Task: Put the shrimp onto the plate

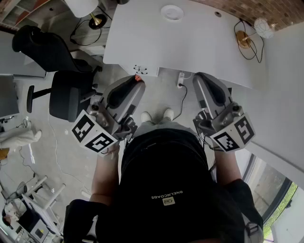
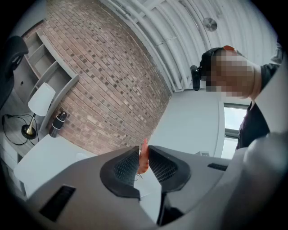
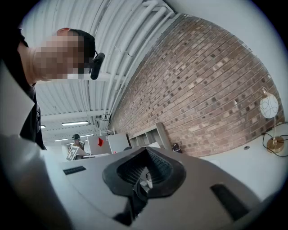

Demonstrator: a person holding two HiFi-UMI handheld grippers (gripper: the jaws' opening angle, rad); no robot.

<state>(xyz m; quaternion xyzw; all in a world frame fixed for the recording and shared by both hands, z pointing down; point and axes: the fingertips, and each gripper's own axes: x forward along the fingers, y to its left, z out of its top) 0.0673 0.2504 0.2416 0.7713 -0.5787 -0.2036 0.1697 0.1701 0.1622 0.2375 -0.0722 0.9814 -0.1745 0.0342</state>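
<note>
Two grey handheld grippers sit close to the person's body, mid-frame in the head view. On the left, the left gripper (image 1: 136, 80) pinches a small orange shrimp (image 2: 143, 156) upright between its ribbed pads, likely to carry it to the round white plate (image 1: 172, 13) on the white table (image 1: 199, 42) at upper centre, well apart. On the right, the right gripper (image 3: 145, 174) has its jaws drawn together on nothing and is apparently idle.

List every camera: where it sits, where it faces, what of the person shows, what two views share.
Head view: on the head, facing down at table, plate, floor; torso, left gripper, right gripper show.
Left gripper view: on that gripper, tilted up at brick wall; jaws pinch shrimp; person right.
Right gripper view: likewise tilted up; jaws shut, empty; person left.
Shared: brick wall, both gripper views.
</note>
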